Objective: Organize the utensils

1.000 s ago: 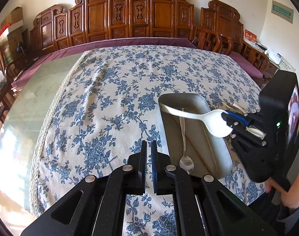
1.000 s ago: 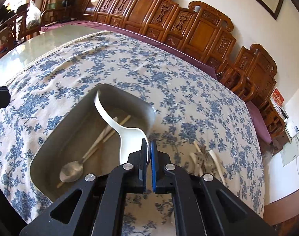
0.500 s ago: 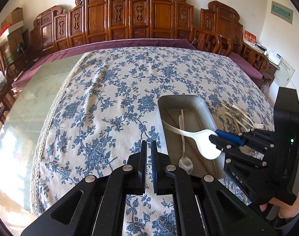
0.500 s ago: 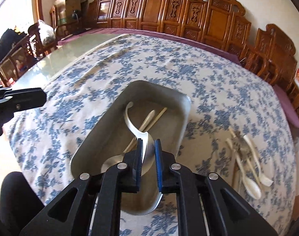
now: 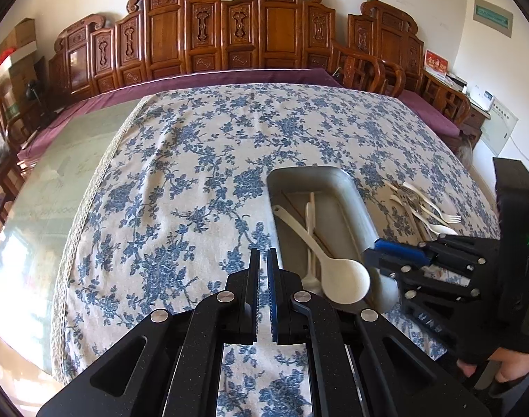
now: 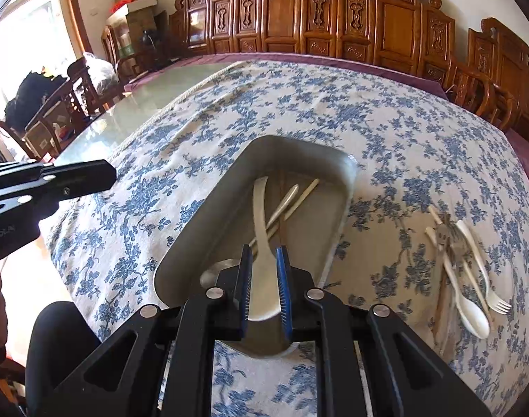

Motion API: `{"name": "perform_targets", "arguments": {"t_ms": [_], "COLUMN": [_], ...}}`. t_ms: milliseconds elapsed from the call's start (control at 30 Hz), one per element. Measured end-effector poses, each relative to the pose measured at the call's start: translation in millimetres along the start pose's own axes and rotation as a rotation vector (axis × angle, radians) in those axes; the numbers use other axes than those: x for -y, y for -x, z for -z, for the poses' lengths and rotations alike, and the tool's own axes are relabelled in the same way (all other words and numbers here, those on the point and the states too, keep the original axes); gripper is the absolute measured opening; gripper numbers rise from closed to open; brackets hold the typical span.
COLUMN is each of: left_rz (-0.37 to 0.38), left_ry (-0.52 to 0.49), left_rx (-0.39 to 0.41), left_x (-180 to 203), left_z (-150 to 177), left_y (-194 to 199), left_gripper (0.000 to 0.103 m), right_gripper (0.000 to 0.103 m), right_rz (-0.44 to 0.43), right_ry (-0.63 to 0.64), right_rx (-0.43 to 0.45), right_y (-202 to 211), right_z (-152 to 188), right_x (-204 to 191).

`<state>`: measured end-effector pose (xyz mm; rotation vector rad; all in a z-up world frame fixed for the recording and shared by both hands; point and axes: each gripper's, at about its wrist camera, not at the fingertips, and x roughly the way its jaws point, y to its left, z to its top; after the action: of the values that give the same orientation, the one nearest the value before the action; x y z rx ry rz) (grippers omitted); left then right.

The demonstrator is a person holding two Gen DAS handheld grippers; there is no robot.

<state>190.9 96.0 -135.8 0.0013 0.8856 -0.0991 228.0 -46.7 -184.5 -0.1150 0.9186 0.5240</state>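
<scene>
Moved since one second ago: white spoon [image 6: 262, 243], formerly clamped by its bowl and held over the tray rim, is now lowered into the metal tray [image 6: 337, 205]; right gripper [image 6: 264, 253] has rolled and swung toward the tray's near end.

Right gripper: jaws have just been opening; they stand parted with the spoon's bowl between them, and a gap shows on both sides in the right wrist view. Judged released, though a light touch cannot be ruled out.

Left gripper [image 5: 263, 260]: clenched, empty, hovering over the floral tablecloth [image 5: 181, 180] just left of the tray.

White spoon: bowl nearest the right jaws, handle running away from them along the tray, across the metal spoon [image 5: 310, 229] and chopsticks [image 6: 299, 196] already inside.

Loose cutlery [image 6: 469, 271]: forks, spoons and chopsticks on the cloth, beside the tray, to the right of the right gripper and well apart from the left one. Long axes run roughly away from the right jaws, slightly fanned.

Judgement: right hand is nearer to this pile and suited to the next pick; jaws should close across a handle.
</scene>
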Motion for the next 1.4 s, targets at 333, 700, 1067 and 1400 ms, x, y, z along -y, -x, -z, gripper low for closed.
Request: {"name": "perform_targets", "arguments": {"t_ms": [333,700,1067,1400], "left_rz": [0.05,0.121,0.152,0.155], "left_ry": [-0.023,-0.113,-0.137,-0.142], "left_rx": [0.004,-0.049,-0.114,-0.136], "left_x": [45,116,145,152], "left_z": [-10,-14,-11,-13], "left_y": [-4,-32,-59,-72], "left_gripper": [0.021,0.025,0.025,0.025], "right_gripper": [0.017,0.022,0.022,0.009], "right_rz": [0.132,0.168,0.087,0.068], "right_ry": [0.036,-0.022,-0.009,0.032], "right_rx": [0.011,-0.046,-0.137,-0.211], "right_y": [35,27,-20,-34], "right_z": [13,33,34,39], "right_x": [92,178,188,187]}}
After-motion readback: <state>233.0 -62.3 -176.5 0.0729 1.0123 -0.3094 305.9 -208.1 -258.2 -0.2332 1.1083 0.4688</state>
